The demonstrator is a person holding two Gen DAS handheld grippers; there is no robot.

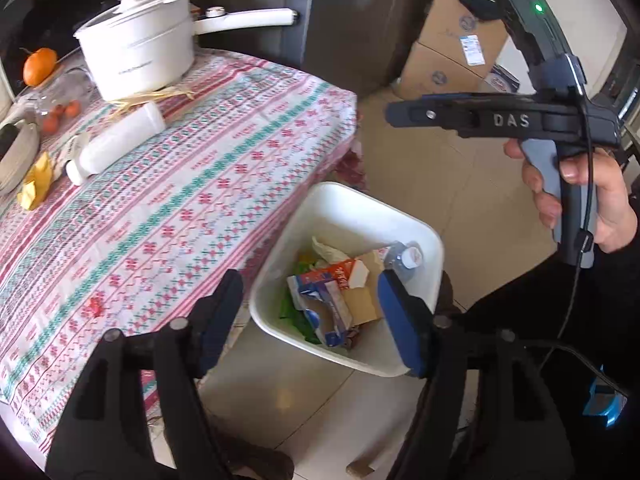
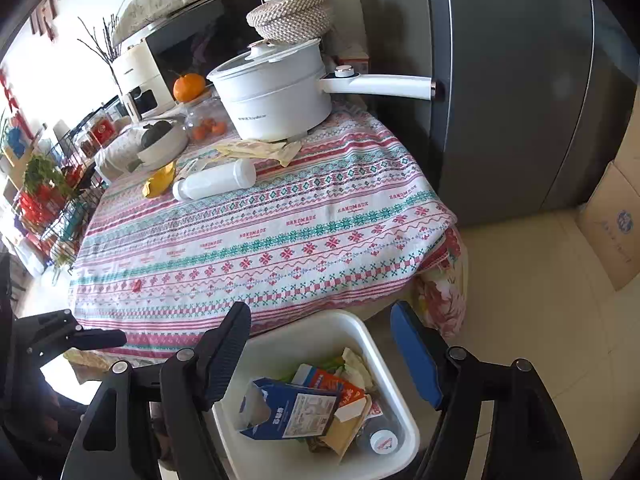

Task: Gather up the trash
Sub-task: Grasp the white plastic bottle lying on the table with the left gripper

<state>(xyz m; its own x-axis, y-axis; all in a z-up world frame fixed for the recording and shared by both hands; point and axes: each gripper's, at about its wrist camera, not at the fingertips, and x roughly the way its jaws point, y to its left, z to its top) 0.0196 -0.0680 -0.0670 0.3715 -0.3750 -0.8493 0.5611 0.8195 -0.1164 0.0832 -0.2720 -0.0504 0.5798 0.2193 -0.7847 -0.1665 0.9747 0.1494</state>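
A white trash bin [image 1: 416, 232] stands on the floor by the table; it holds a blue carton [image 2: 288, 410], an orange-and-white carton [image 1: 340, 274], a clear bottle [image 1: 404, 258] and wrappers. My left gripper [image 1: 310, 320] is open and empty above the bin's near rim. My right gripper [image 2: 324, 354] is open and empty above the bin [image 2: 360, 328]; it also shows in the left wrist view [image 1: 396, 114], held high. On the table lie a white bottle [image 2: 216, 180], a yellow wrapper [image 2: 160, 182], straw-coloured wrappers [image 2: 260, 148] and a small red scrap [image 2: 137, 285].
The patterned tablecloth [image 2: 280, 236] carries a white pot [image 2: 276, 96] with a long handle, an orange [image 2: 188, 86], a jar of small fruit [image 2: 206, 124] and a bowl [image 2: 162, 144]. A grey fridge [image 2: 520, 80] stands behind. Cardboard boxes [image 1: 448, 52] sit on the floor.
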